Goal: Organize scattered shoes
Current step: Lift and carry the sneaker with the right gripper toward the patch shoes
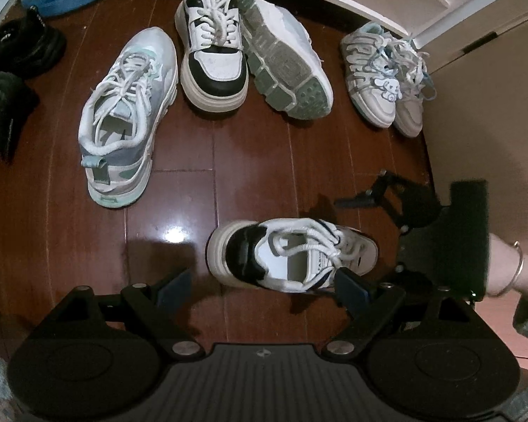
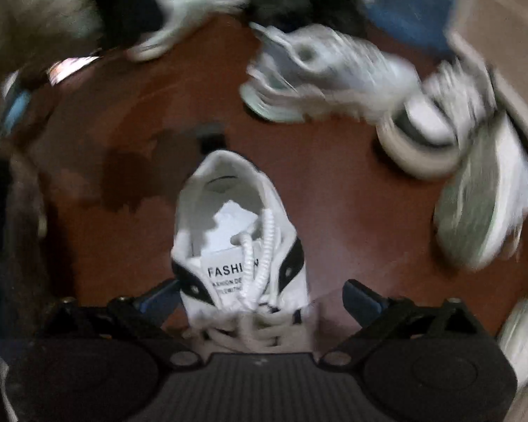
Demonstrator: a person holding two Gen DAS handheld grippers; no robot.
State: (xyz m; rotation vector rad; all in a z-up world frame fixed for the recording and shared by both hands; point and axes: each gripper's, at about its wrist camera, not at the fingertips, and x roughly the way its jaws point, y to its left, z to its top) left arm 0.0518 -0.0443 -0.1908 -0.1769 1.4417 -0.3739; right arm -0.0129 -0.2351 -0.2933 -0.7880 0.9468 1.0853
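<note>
Several sneakers lie scattered on the dark wooden floor (image 1: 257, 161) in the left wrist view. A white-and-black sneaker (image 1: 292, 255) with white laces sits upright just ahead of the left gripper (image 1: 260, 286), whose jaws stand wide, empty. Farther off lies its match (image 1: 213, 45), beside an overturned sole (image 1: 287, 66).

From the right wrist, the right gripper (image 2: 262, 300) spreads wide around the same sneaker (image 2: 239, 242), its tongue reading "FASHION"; contact cannot be told.
</note>
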